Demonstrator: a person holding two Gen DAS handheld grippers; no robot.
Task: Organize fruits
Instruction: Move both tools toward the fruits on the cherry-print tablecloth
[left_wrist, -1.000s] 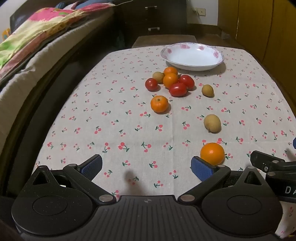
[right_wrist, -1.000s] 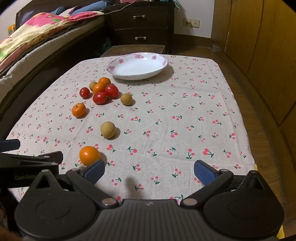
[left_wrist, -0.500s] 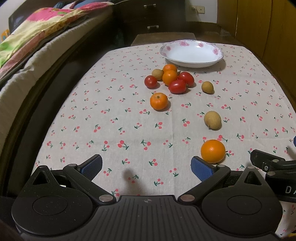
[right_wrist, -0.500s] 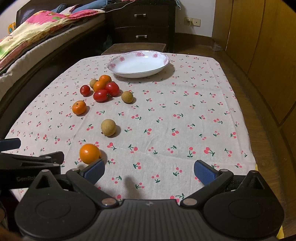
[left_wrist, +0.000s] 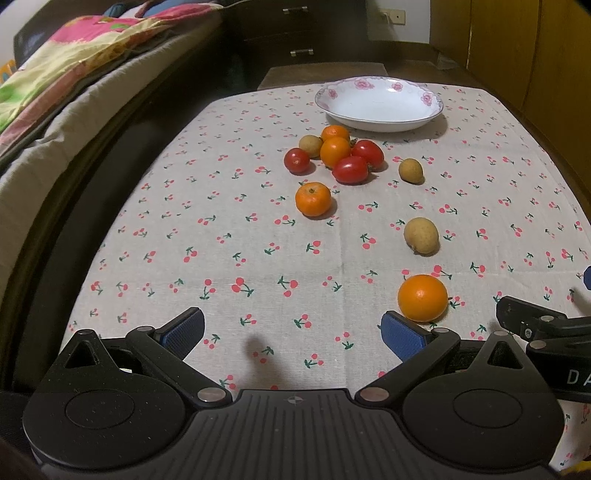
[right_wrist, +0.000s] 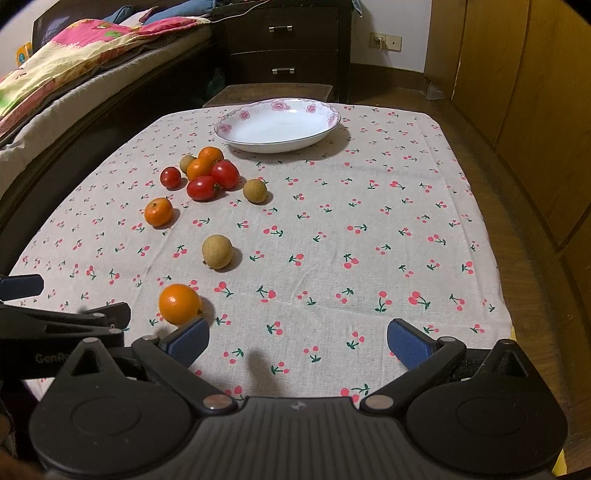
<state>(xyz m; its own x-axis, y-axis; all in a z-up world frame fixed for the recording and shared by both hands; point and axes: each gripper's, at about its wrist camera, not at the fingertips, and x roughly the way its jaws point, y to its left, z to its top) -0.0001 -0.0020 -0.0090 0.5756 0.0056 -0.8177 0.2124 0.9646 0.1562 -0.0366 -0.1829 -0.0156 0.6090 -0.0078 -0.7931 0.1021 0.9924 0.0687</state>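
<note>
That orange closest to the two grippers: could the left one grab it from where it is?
Probably yes. The nearest orange sits alone on the tablecloth, just beyond the left gripper's right-hand pad, and the jaws are wide open. Nothing lies between; it would need a small shift rightward first.

A table is covered by a pale cloth (right_wrist: 369, 229) printed with small red cherries. At its far edge a white bowl (right_wrist: 277, 124) with a pink floral rim is set, empty. Just near of the bowl, to the left, a cluster (right_wrist: 207, 173) of red tomatoes, oranges and a tan fruit is gathered, touching. A tan fruit (right_wrist: 255, 191) lies just right of it, a small orange (right_wrist: 158, 211) to its near left. Nearer, a larger tan fruit (right_wrist: 217, 251) and an orange (right_wrist: 180, 304) are found apart.
</note>
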